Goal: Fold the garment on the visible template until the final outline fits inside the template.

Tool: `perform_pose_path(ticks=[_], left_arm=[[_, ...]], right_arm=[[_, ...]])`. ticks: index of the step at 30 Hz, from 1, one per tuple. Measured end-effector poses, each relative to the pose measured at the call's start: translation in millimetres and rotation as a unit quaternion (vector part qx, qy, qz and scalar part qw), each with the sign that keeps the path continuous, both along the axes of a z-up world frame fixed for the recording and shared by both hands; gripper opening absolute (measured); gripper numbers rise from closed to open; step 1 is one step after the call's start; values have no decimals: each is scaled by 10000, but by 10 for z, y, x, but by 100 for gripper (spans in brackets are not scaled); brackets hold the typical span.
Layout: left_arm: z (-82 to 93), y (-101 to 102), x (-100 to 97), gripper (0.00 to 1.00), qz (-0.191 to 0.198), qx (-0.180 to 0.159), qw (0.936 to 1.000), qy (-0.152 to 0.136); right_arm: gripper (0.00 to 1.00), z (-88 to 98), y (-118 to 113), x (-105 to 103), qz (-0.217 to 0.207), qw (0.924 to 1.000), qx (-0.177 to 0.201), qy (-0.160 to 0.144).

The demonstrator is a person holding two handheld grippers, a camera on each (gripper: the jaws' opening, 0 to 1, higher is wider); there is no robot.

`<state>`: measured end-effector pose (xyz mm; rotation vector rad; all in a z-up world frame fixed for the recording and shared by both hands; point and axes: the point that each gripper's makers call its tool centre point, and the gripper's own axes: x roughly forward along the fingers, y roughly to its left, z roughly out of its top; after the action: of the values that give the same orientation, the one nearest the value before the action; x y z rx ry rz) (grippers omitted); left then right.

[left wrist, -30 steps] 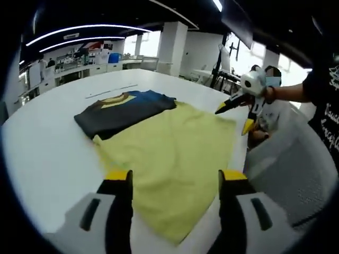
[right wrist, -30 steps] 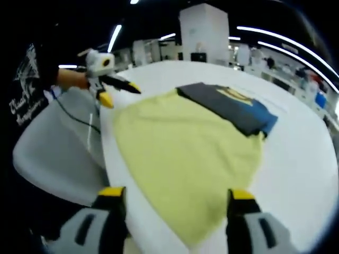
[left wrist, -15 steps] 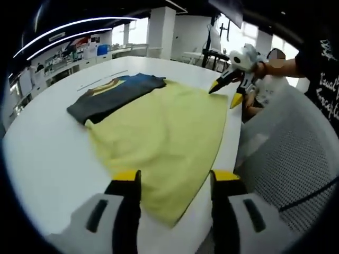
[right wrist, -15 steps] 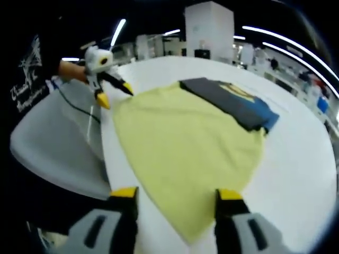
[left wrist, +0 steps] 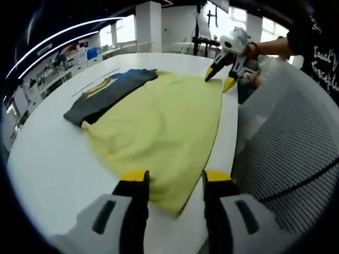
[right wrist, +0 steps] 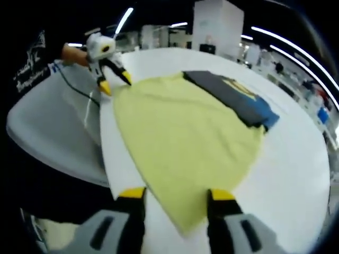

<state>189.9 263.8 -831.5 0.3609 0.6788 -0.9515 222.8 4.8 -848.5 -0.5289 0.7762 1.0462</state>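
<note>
Yellow garment (left wrist: pixel 159 132) lies spread flat on white counter (left wrist: pixel 47 159), its far end overlapping a dark folded shirt (left wrist: pixel 103 95). Left gripper (left wrist: pixel 172 177) fingers parted, straddling one near corner of the cloth, gripping nothing. Right gripper (right wrist: pixel 172 194) likewise released, fingers either side of the opposite corner.

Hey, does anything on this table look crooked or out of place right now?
Mildly. The yellow garment lies spread but skewed, one corner reaching the white table edge between the left gripper's jaws. A folded dark garment overlaps its far side. Nothing looks spilled or damaged.
</note>
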Motion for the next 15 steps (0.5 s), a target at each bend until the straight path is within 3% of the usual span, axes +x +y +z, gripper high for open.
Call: perform_pose_path(ticks=[4,7,15], left_arm=[[-78,48,-68,37,-343,364,9987,-41],[-101,68,-97,37,-356,384,9986,-61],[-96,141,-13,28,-258,480,9984,-154]], right_arm=[[41,-1,-29,5,-100,9999,22,54],[38,2,-51,10,-107,9999,1,36],[30,-8,-83,32,-155,9999,23,53]])
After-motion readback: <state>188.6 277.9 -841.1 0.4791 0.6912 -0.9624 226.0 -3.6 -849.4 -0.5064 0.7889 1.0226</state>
